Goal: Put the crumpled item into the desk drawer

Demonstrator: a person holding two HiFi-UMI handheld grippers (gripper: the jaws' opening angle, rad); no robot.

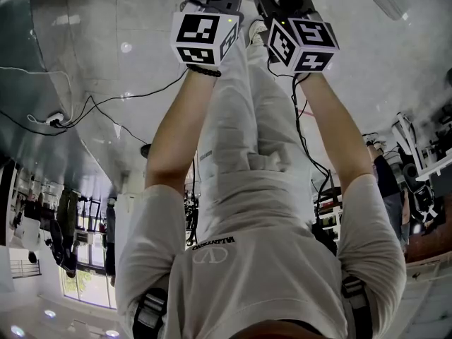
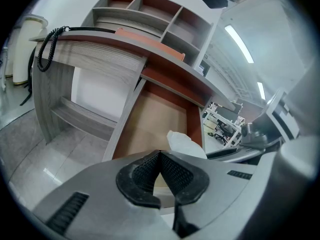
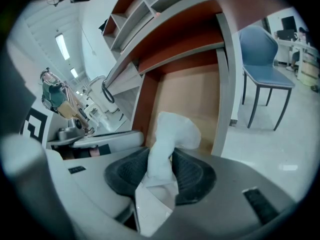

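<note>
The crumpled item point(image 3: 170, 134) is a white wad of paper. My right gripper point(image 3: 161, 158) is shut on it, the black ribbed pads pressing its lower part while the top bulges out above them. It hangs over the open desk drawer point(image 3: 187, 96), whose brown bottom is bare. In the left gripper view the wad point(image 2: 184, 143) shows just beyond my left gripper point(image 2: 160, 156), which is shut with nothing between its pads, above the same drawer point(image 2: 157, 116). In the head view only the two marker cubes point(image 1: 205, 37) point(image 1: 304, 44) and the person's forearms show; the jaws are hidden.
The desk top point(image 2: 125, 39) runs above the drawer and carries a shelf unit with compartments point(image 2: 150, 11). A coiled black cable point(image 2: 47, 46) hangs at the desk's left end. A blue chair point(image 3: 265, 59) stands right of the desk. Workbenches with equipment point(image 2: 225, 124) stand behind.
</note>
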